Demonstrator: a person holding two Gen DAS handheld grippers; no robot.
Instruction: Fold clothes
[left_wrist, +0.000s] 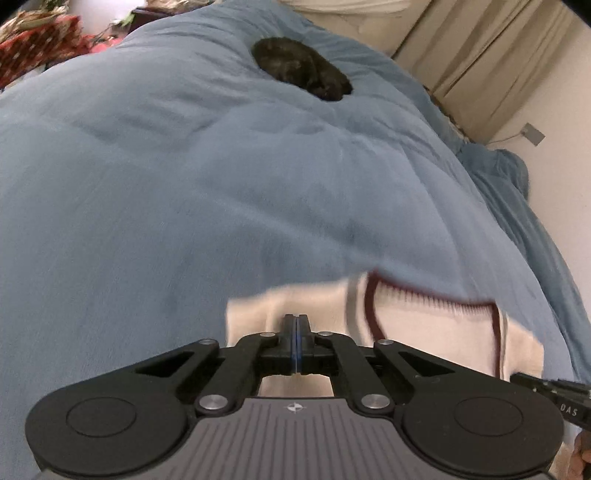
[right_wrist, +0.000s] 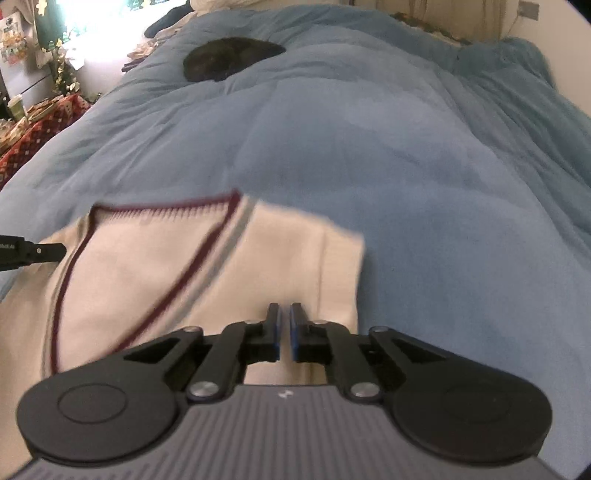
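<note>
The cream sweater (right_wrist: 155, 266) lies on the blue duvet (right_wrist: 406, 166), its maroon-trimmed V-neck at the far edge, pointing away from both claws; its long axis cannot be told. The left gripper (left_wrist: 296, 321) is pinched on the left shoulder fabric. The right gripper (right_wrist: 284, 314) stands narrowly apart at the right shoulder; whether it holds cloth is unclear.

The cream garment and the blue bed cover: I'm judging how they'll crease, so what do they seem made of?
The cream garment looks like a soft matte knit, given its ribbed maroon-and-grey V-neck trim. The blue bed cover looks like a brushed, padded fabric: dull, puffy, with soft rounded folds. Blur leaves the fibres uncertain.
</note>
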